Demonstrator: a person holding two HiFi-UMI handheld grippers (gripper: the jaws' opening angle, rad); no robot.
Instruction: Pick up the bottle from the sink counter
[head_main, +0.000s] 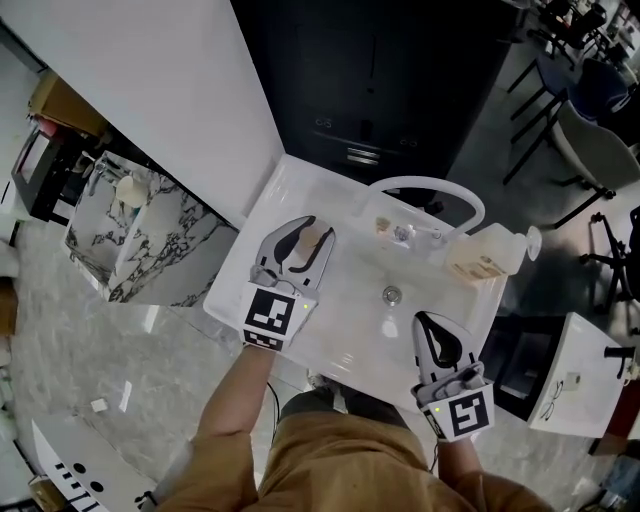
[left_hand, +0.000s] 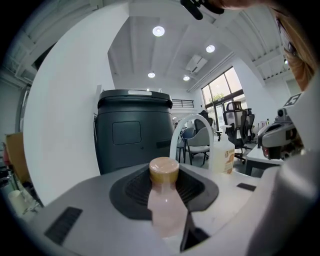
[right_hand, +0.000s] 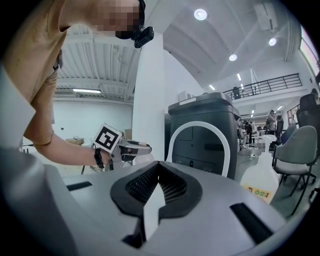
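small pale-pink bottle (left_hand: 165, 200) with a tan cap (left_hand: 164, 170), pinched upright between the pads of the left gripper (head_main: 318, 232); lower centre of the left gripper view; in the head view, left of centre, over the left end of the white sink counter (head_main: 300, 195), left of the drain (head_main: 392, 295); right gripper (head_main: 430, 330) clenched on nothing, jaws meeting, lower right; arched white faucet (head_main: 425, 190) and pump dispenser (head_main: 488, 255) upper right, well apart from the bottle; probably light, smooth plastic, a little slippery and squashy; best gripped round the body below the cap, without crushing; contact with the counter not visible.
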